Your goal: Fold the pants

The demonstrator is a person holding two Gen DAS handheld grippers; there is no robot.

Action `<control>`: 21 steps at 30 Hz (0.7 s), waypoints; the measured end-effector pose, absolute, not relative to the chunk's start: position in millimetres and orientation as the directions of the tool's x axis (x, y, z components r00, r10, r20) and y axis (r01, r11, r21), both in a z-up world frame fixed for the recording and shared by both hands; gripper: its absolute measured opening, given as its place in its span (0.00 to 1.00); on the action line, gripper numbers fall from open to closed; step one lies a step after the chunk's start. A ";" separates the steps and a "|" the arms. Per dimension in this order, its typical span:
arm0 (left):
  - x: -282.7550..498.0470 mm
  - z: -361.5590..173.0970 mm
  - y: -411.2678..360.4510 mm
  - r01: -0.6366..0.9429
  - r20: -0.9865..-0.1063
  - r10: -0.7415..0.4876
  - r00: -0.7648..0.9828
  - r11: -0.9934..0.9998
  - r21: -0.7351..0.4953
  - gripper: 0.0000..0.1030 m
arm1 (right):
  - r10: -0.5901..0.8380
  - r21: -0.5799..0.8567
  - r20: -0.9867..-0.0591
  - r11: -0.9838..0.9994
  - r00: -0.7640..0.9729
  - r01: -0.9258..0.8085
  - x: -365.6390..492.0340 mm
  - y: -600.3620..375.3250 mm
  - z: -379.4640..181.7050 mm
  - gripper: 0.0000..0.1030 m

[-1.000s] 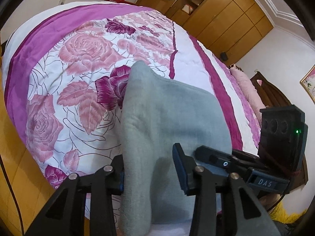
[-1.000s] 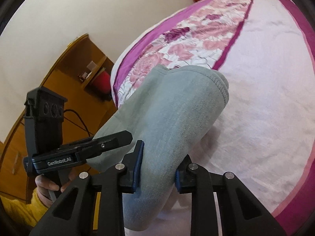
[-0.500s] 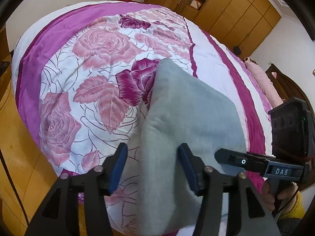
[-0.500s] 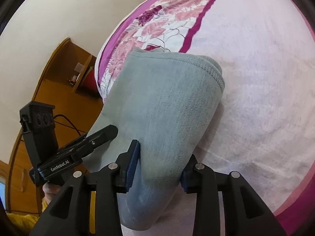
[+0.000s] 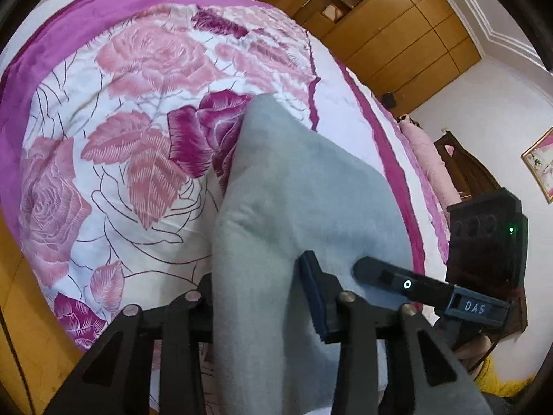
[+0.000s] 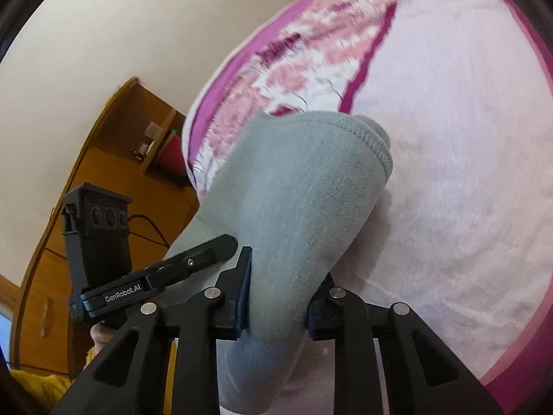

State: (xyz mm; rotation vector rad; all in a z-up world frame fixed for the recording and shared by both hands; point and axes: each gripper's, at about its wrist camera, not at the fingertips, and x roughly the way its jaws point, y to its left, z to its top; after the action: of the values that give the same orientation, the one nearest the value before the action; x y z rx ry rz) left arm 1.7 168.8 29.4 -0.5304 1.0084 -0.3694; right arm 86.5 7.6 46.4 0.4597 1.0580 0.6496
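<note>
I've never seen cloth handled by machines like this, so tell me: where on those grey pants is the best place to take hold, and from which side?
At the near edge of the grey pants, coming in from the bed's near side. There the folded layers bunch into a ridge that tongs can straddle, as the left tongs and right tongs do now, having just closed on it. The flat middle offers nothing to pinch.

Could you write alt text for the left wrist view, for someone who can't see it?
The left tool pinches a fold of grey pants above a bed with a pink rose-patterned cover. The right tool grips the cloth alongside.
</note>
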 end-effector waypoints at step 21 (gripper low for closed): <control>-0.8 90.7 99.8 0.191 -0.666 -0.546 0.509 0.825 -0.531 0.33 | 0.631 0.564 -0.613 0.771 0.475 -0.297 61.1 -53.9 109.0 0.24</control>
State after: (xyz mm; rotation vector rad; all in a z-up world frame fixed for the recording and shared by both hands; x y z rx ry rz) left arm -0.8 99.8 90.7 -0.4210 0.9393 -0.4601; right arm 61.1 -53.9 109.0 0.4107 0.9114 0.5872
